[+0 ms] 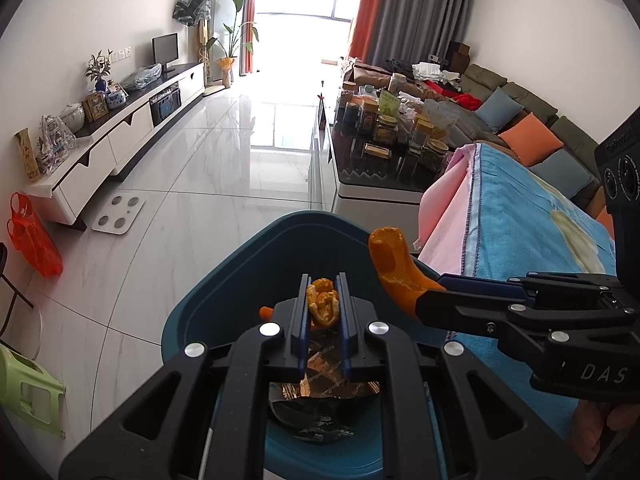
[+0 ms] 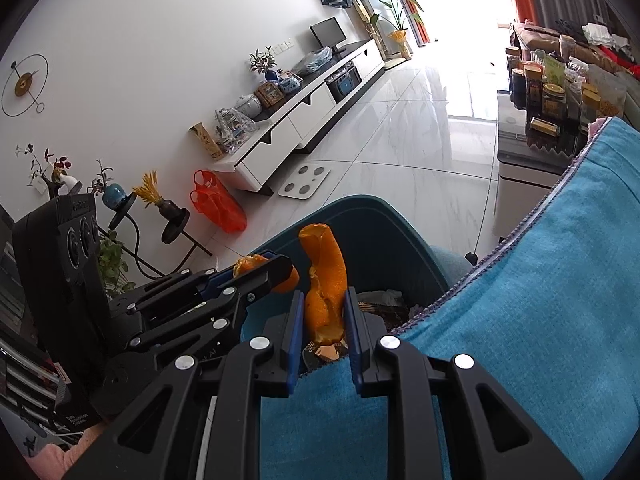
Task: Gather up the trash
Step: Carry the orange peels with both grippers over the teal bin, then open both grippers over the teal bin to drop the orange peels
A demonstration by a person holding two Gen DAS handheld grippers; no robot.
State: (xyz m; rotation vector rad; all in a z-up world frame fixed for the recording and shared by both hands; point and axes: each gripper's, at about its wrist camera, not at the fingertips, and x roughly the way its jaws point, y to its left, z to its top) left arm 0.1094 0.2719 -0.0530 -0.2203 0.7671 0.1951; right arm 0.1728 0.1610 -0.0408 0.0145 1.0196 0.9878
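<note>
Left gripper [image 1: 323, 308] jaws pinched on a small crumpled orange peel piece [image 1: 323, 305], held right between the blue pads; right gripper [image 2: 324, 312] jaws pinched on a long curled orange peel strip [image 2: 324, 272] that sticks up past the fingertips. Both sets of jaws hang over the open teal bin [image 1: 224, 280]: directly below the left jaws sits a foil snack wrapper [image 1: 320, 384] already in the bin, and just beyond the right jaws some crumpled paper [image 2: 380, 298] shows inside too. Right gripper comes in from the side of the left one, over the edge of the blue towel [image 2: 540, 300] that lies beside the bin under the right jaws. Progress, my read: some trash already binned, two peel pieces in hand and positioned for drop, not yet released; after that nothing else obviously trash shows on the visible towel, though most of it is out of view. Count: two grippers, two peel pieces, one bin, one wrapper visible in it. Further out past the jaws: coffee table [image 1: 380, 192] crowded with jars, white floor scale [image 1: 119, 214], orange plastic bag [image 1: 34, 236]
</note>
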